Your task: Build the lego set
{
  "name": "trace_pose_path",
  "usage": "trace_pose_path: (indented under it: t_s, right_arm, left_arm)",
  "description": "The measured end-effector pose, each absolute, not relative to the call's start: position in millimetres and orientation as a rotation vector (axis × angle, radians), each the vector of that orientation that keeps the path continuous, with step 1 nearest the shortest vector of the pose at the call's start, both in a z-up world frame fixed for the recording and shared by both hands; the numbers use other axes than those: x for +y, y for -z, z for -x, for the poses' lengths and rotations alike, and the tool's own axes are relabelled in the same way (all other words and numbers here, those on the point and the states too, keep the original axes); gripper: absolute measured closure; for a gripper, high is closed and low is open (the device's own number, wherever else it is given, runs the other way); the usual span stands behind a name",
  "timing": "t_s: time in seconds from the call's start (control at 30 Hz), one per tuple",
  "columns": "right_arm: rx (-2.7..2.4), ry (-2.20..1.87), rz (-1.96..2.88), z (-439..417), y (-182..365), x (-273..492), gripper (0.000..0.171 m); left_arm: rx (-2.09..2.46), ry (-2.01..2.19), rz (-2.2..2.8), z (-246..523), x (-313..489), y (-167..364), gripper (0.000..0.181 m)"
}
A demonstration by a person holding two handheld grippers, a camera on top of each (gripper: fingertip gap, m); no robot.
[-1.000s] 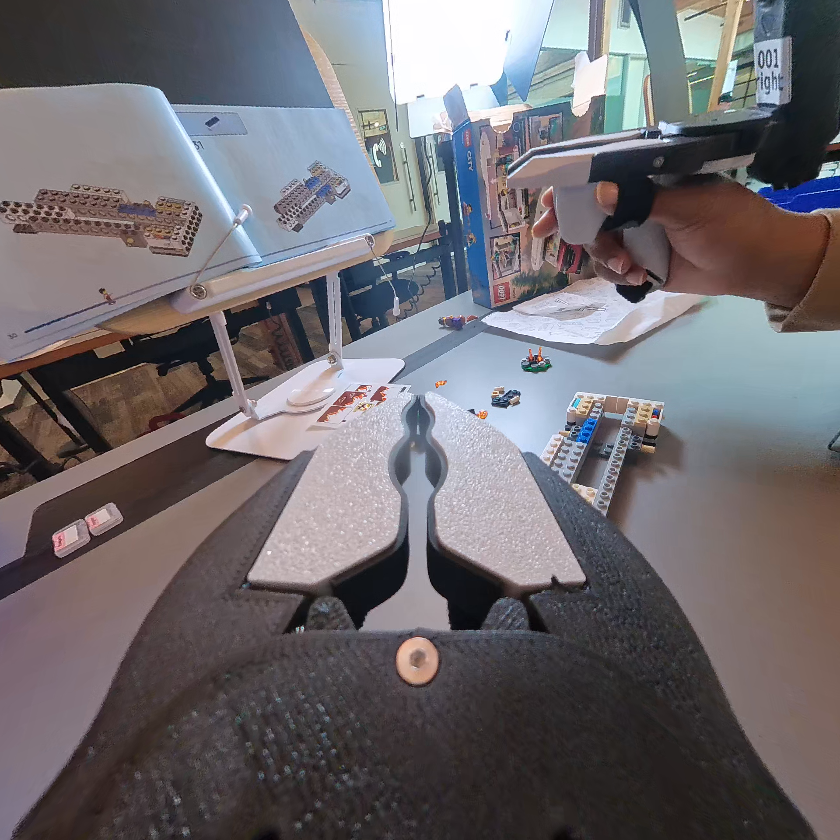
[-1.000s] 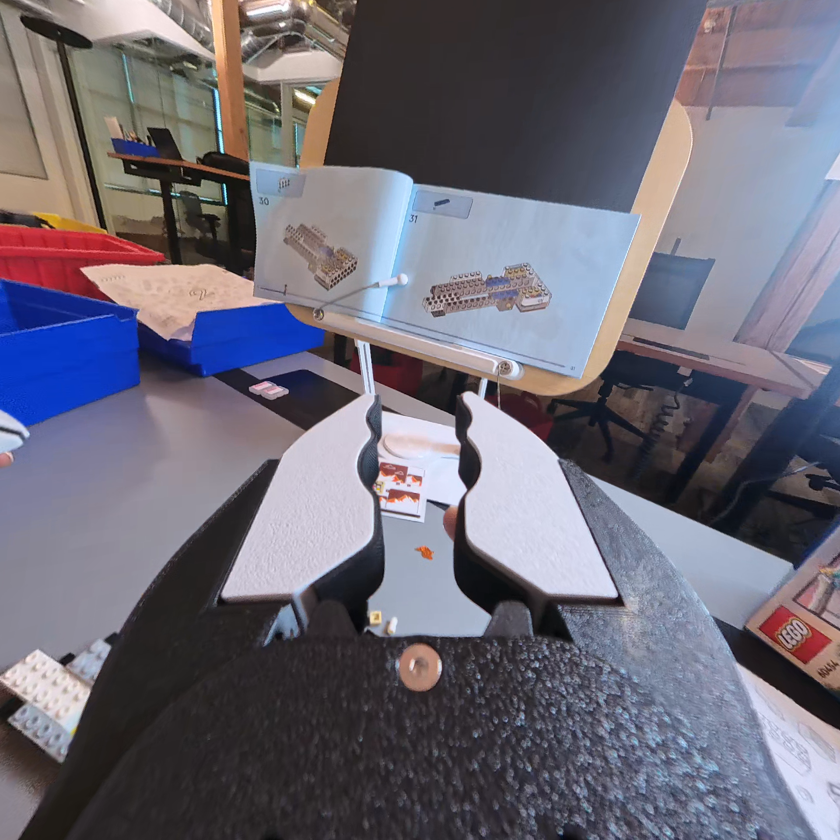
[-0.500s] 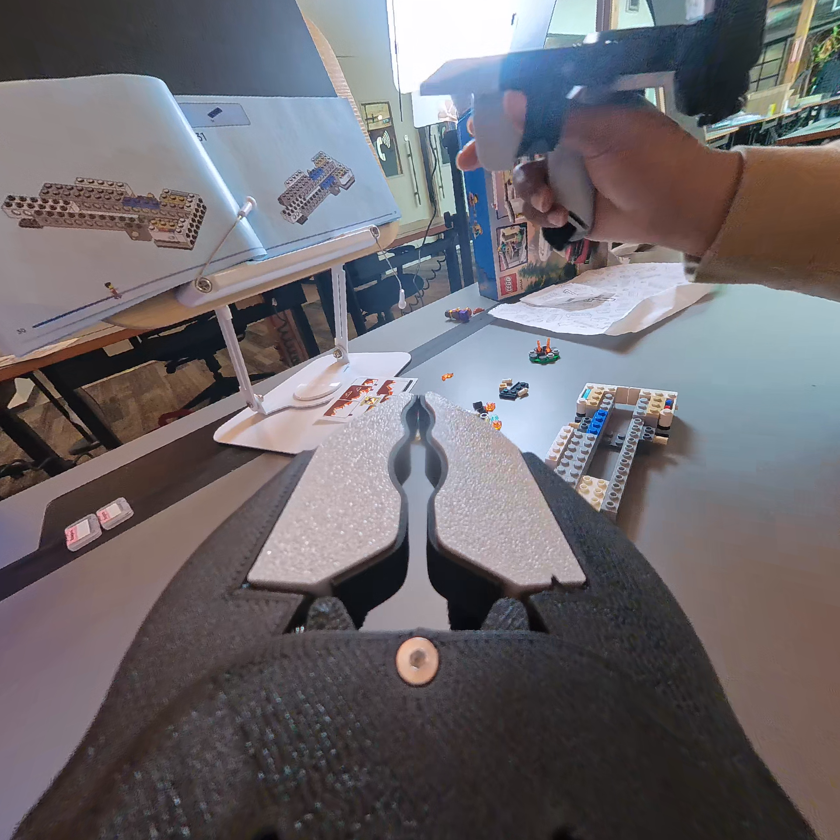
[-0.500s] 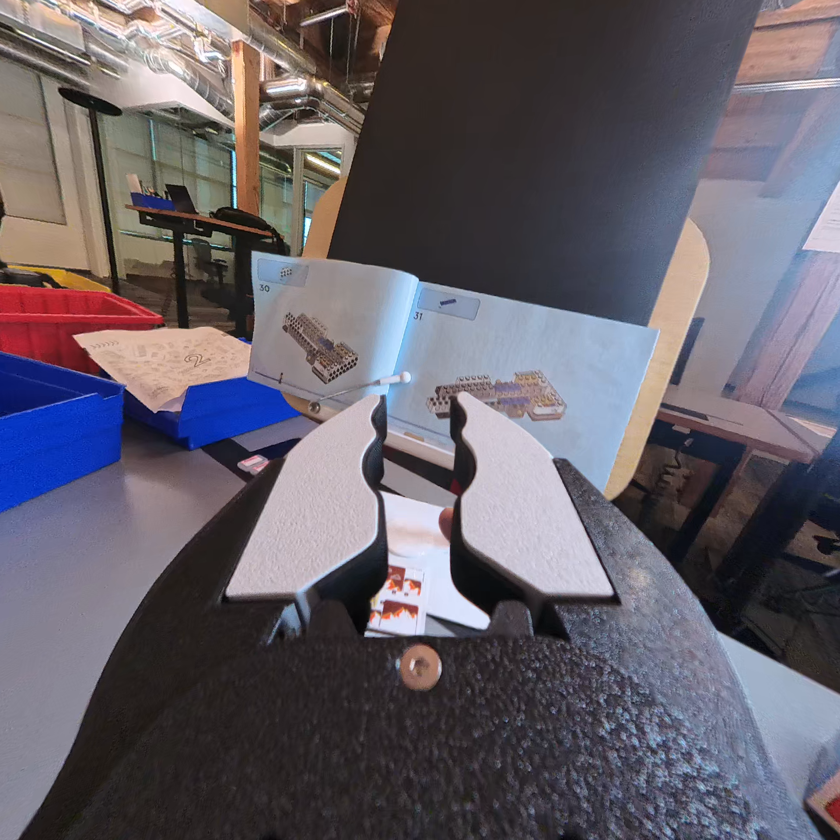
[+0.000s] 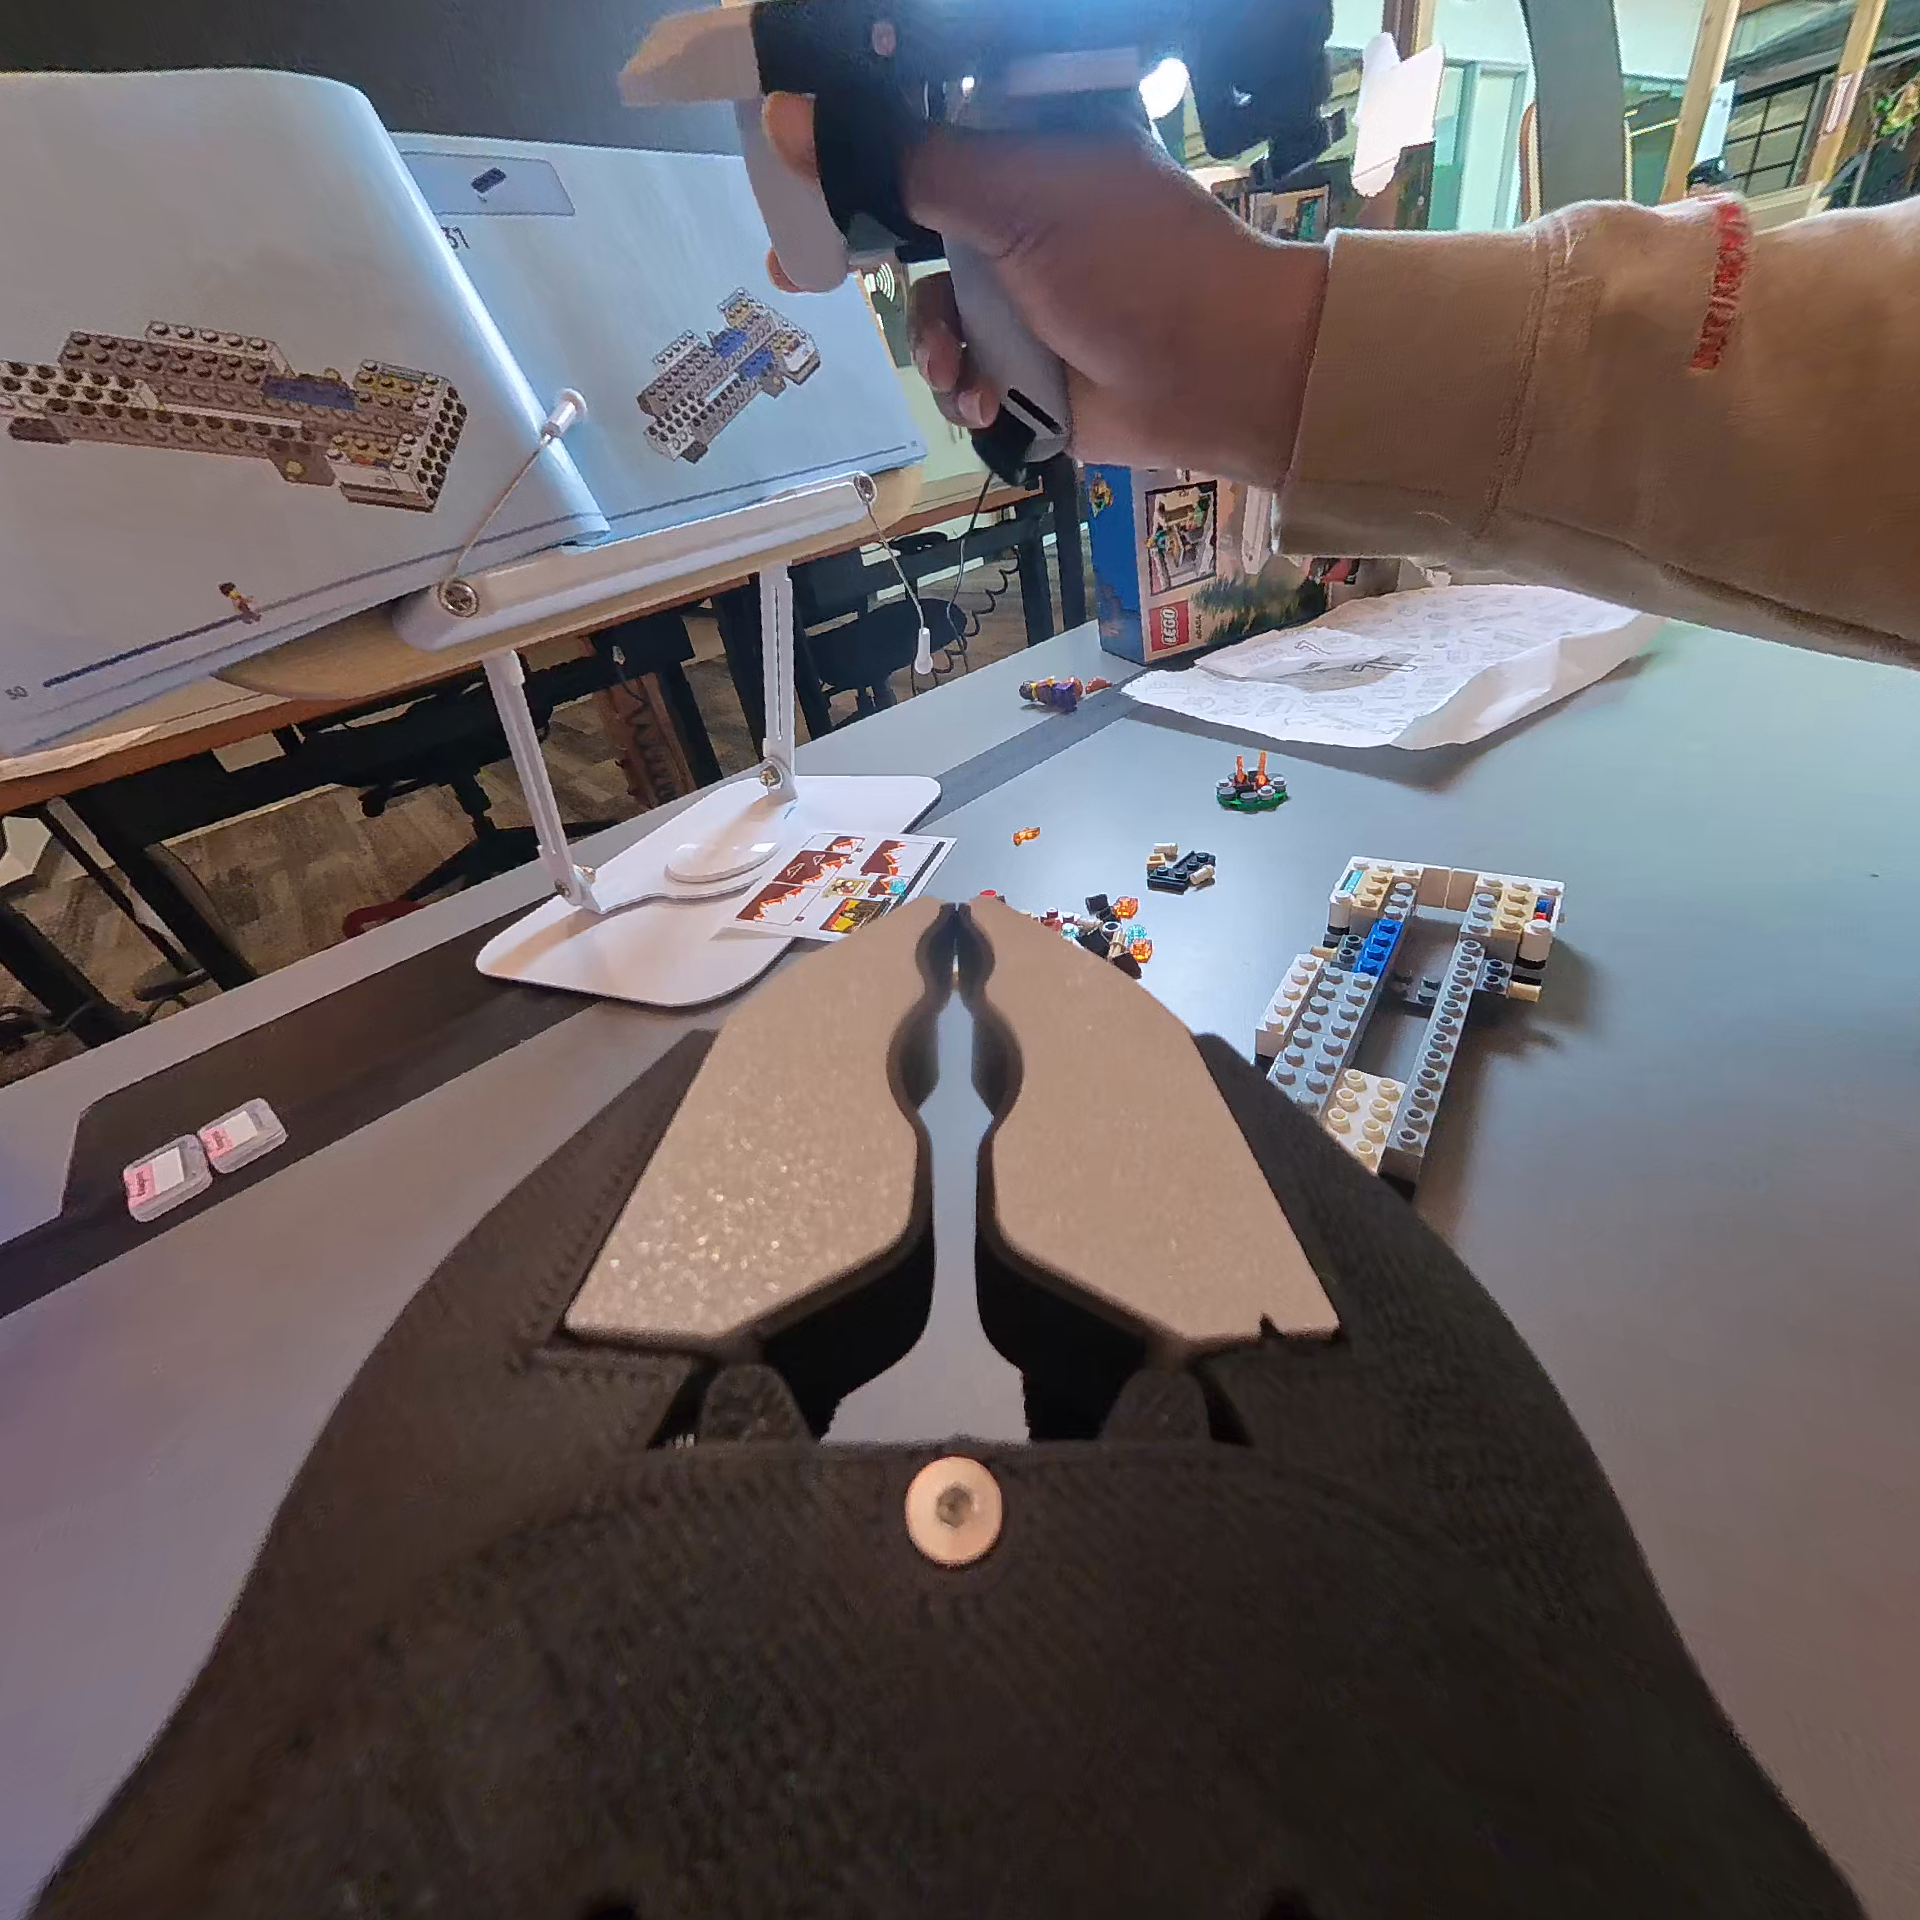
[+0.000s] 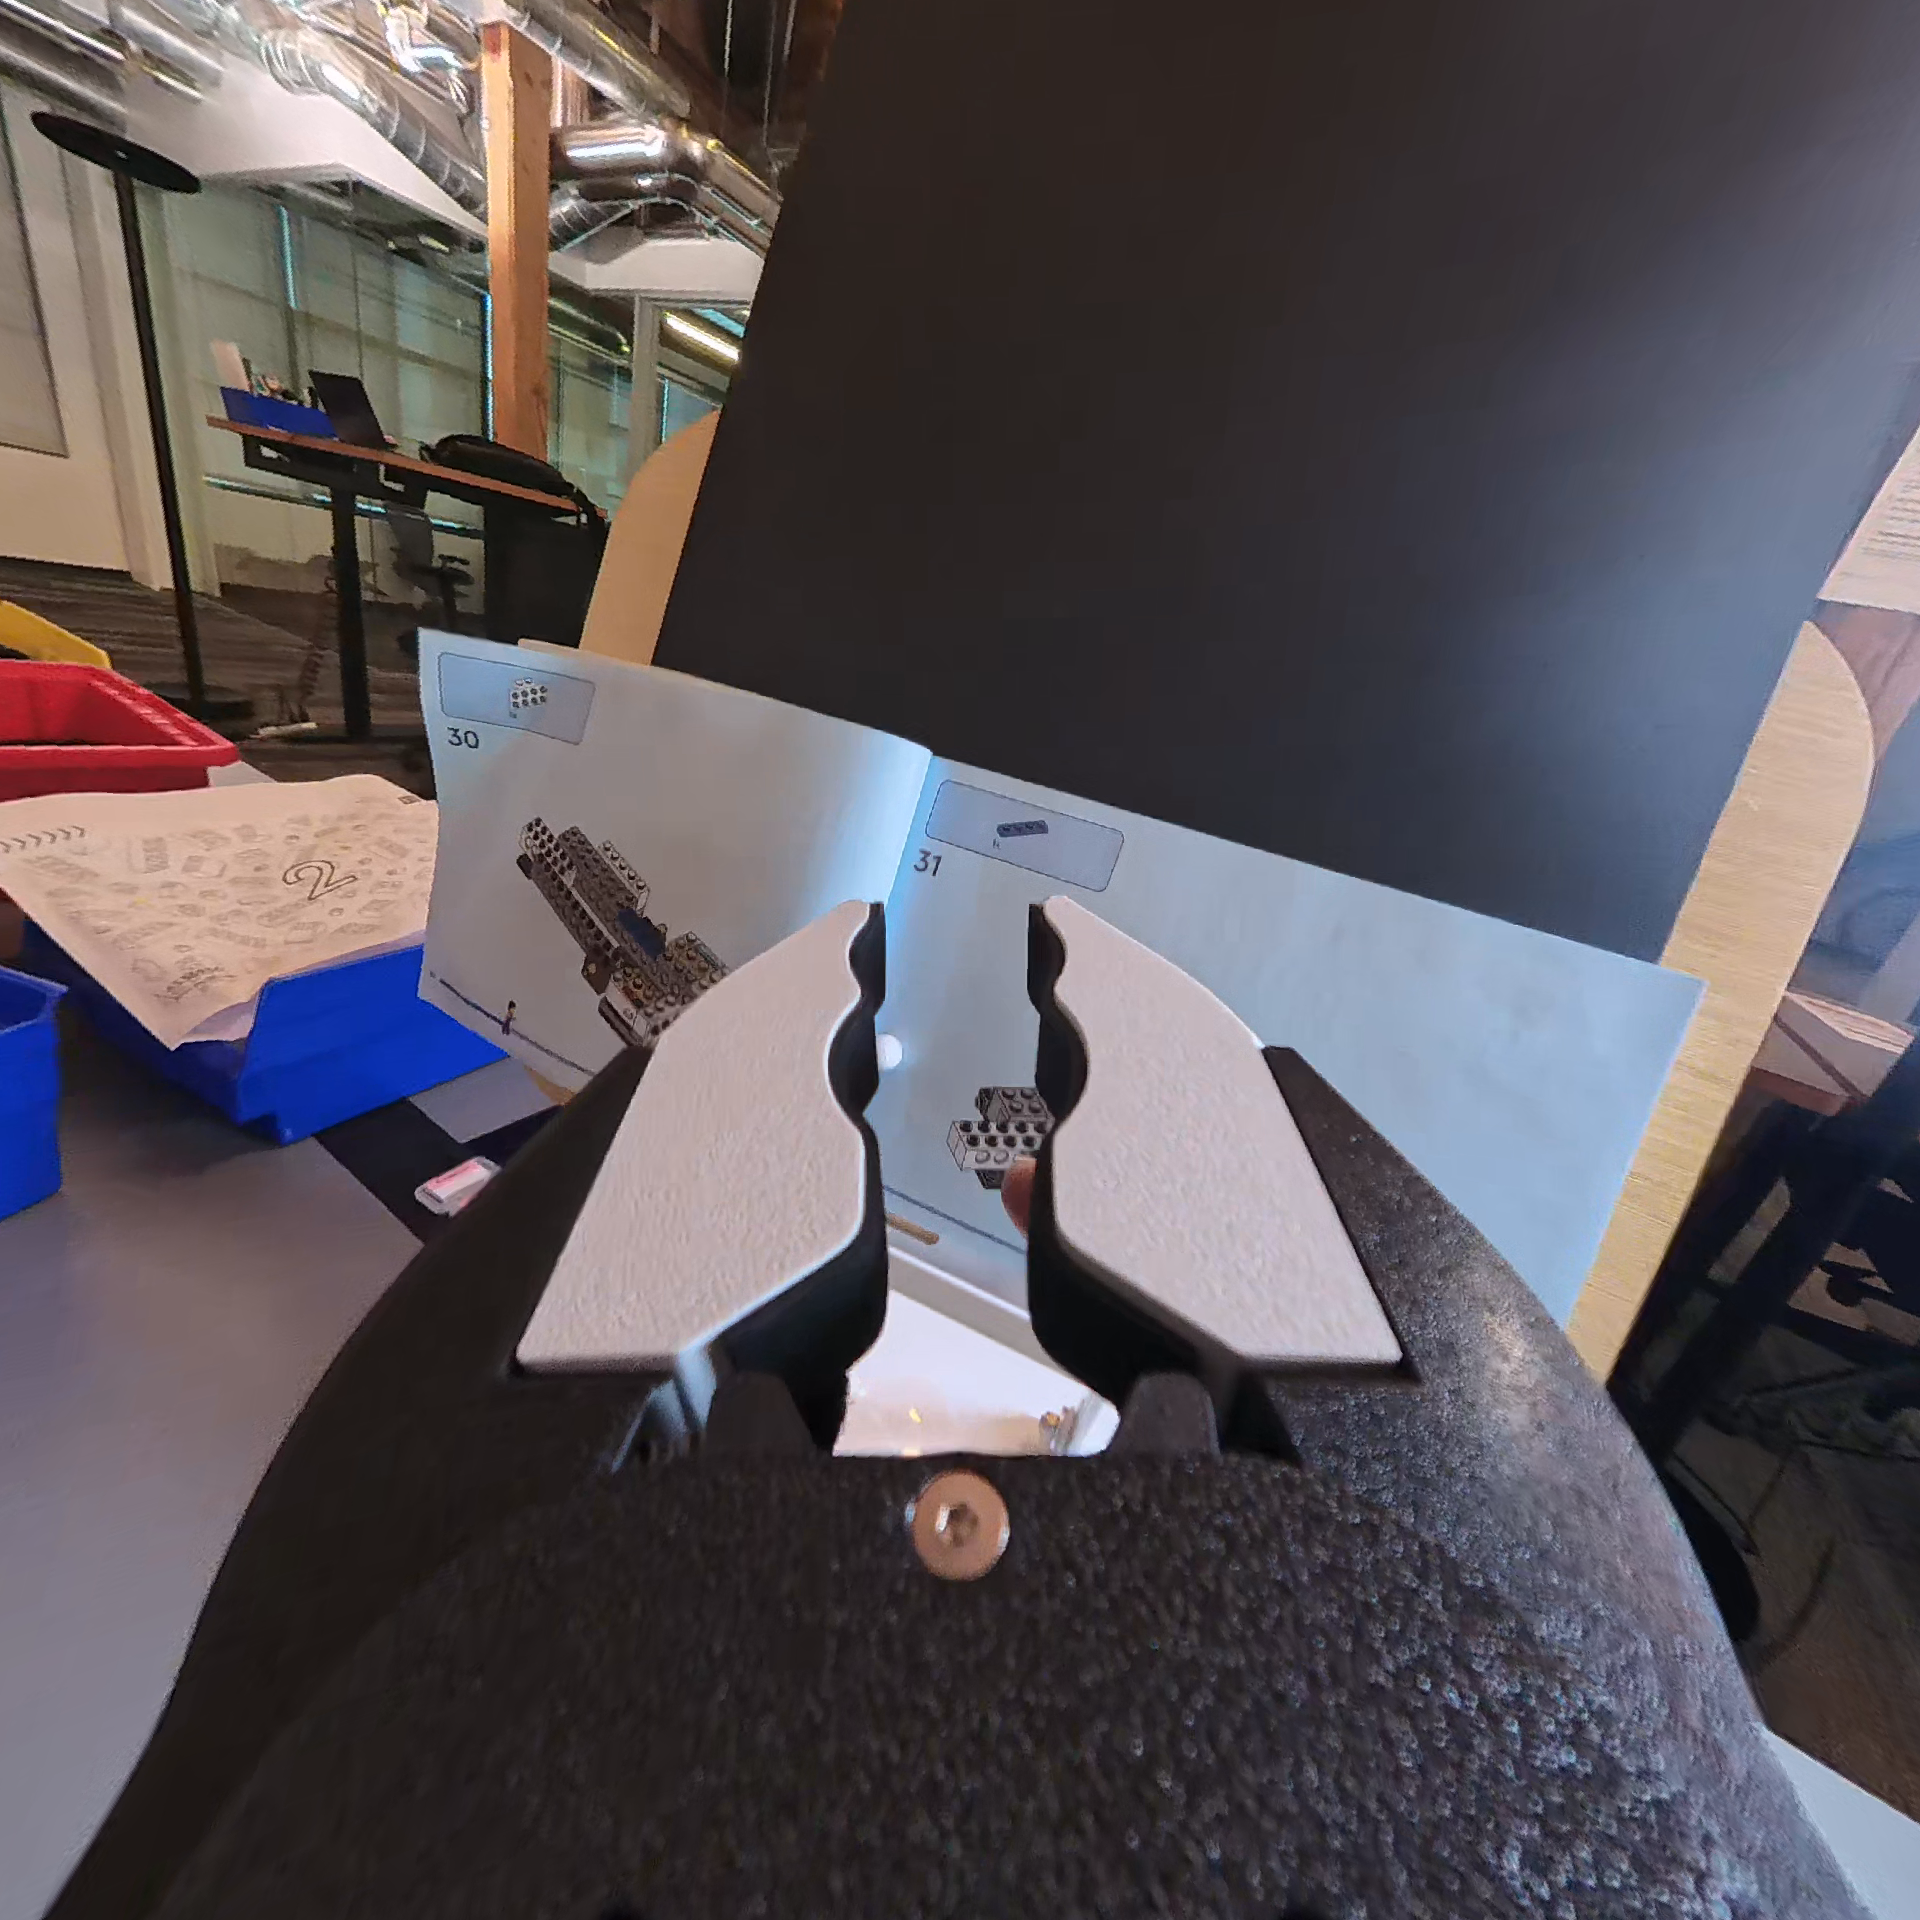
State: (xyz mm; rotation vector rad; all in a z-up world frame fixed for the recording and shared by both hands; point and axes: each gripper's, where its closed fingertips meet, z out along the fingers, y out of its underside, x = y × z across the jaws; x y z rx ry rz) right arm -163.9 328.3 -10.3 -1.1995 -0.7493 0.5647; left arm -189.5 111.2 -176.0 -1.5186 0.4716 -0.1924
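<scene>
A partly built grey, tan and blue lego frame lies flat on the grey table. Small loose pieces lie to its left. My left gripper is shut and empty, low over the table, left of the frame. The open instruction booklet rests on a white stand. My right gripper is open and empty, held up close in front of the booklet. It also shows in the left wrist view, in a person's hand beside the booklet.
A lego box and a printed paper bag lie at the far table edge. A sticker sheet lies on the stand's base. Blue bins and a red bin sit at the left. Two small white tags lie near the left edge. One gripper's finger ends stand about 30 cm off the other's.
The right gripper has risen and moved left toward the booklet, which now fills its view. The left gripper has stayed shut and almost still.
</scene>
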Motion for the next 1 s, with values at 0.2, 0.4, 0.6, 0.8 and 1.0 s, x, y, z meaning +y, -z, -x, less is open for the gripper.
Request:
trace_pose_path:
  t_s: [0.2, 0.4, 0.6, 0.8, 1.0]
  right_arm:
    - [-0.843, -0.546, 1.212, 135.7, 30.2, 308.3, 0.145]
    - [-0.884, -0.584, 1.244, 75.2, 55.1, 259.4, 0.145]
    - [-0.906, -0.613, 1.369, 1.1, 101.6, 210.6, 0.146]
    - [-0.871, -0.55, 1.437, -63.9, 132.2, 187.9, 0.146]
    - [-0.796, -0.51, 1.477, -100.9, 132.6, 187.4, 0.148]
  left_arm:
    - [0.481, 0.191, 1.523, 187.6, 110.9, 176.7, 0.181]
    - [0.491, 0.201, 1.535, 184.5, 109.2, 176.7, 0.181]
    - [0.501, 0.208, 1.538, 178.0, 106.0, 171.9, 0.181]
    - [0.461, 0.232, 1.478, 176.2, 86.9, 113.6, 0.177]
    - [0.289, 0.055, 1.558, 303.2, 49.4, 34.4, 0.162]
